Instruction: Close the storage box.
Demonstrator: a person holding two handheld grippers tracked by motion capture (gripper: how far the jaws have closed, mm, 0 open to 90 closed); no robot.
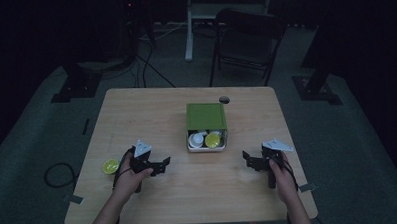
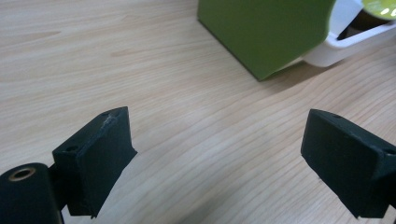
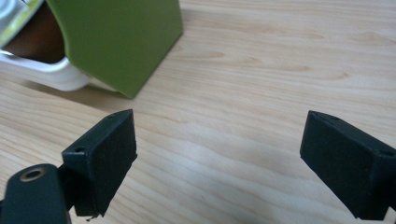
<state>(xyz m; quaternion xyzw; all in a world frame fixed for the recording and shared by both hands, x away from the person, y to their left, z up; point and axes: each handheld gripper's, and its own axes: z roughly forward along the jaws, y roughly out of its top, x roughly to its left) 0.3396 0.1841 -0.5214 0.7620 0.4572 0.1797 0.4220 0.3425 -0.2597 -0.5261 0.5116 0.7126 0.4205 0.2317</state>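
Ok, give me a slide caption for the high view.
Two hand-held grippers, left gripper and right gripper, both open, flank a green-lidded white box on a wooden table.

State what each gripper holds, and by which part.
Nothing. The left gripper and right gripper both stand open above bare table.

- The left gripper [image 1: 161, 163] is black, with a pale grey three-cornered plate on top and a dark cable looping off its left side.
- The right gripper [image 1: 248, 158] matches it: black body, grey plate on top.
- In both gripper views each jaw is a matt black block with a small hole near its tip; a brass-ringed screw hole sits bottom left.
- Both forearms are bare.
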